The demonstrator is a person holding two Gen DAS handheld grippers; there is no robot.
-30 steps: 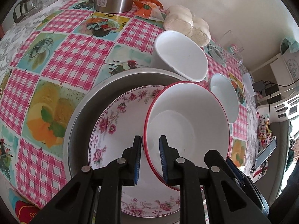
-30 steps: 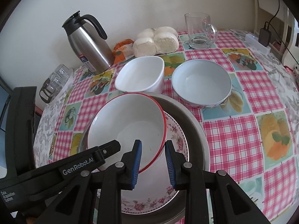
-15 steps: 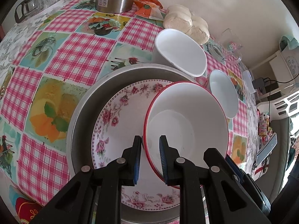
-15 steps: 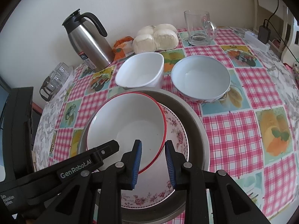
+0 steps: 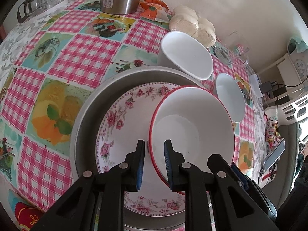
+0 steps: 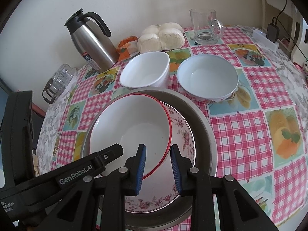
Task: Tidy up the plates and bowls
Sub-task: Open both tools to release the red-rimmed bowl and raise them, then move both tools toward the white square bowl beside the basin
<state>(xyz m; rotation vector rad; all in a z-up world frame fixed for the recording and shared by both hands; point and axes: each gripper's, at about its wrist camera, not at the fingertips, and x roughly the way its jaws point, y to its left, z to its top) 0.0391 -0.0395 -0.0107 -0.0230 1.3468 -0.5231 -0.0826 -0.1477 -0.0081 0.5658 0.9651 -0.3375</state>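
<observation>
A red-rimmed white bowl [image 5: 192, 127] [image 6: 132, 130] sits tilted on a floral plate [image 5: 125, 123] [image 6: 182, 136], which lies in a grey metal dish [image 5: 90, 111] [image 6: 204, 119]. My left gripper [image 5: 154, 154] straddles the bowl's near rim, jaws close around it; whether they clamp it I cannot tell. My right gripper [image 6: 157, 159] straddles the rim on the other side with a wider gap. A square white bowl [image 5: 184, 57] [image 6: 146, 71] and a round pale-blue bowl [image 5: 229, 98] [image 6: 207, 79] stand behind the dish.
A steel thermos [image 6: 90, 42], bread rolls [image 6: 161, 36], an orange packet [image 6: 127, 46], a glass mug [image 6: 206, 27] and a glass holder [image 6: 59, 80] line the back of the checked tablecloth [image 6: 240, 127]. A charger [image 6: 269, 34] sits far right.
Both views have drawn slightly closer to the dish. The bowl has stayed tilted on the floral plate, and the grippers have kept their places on its rim.
</observation>
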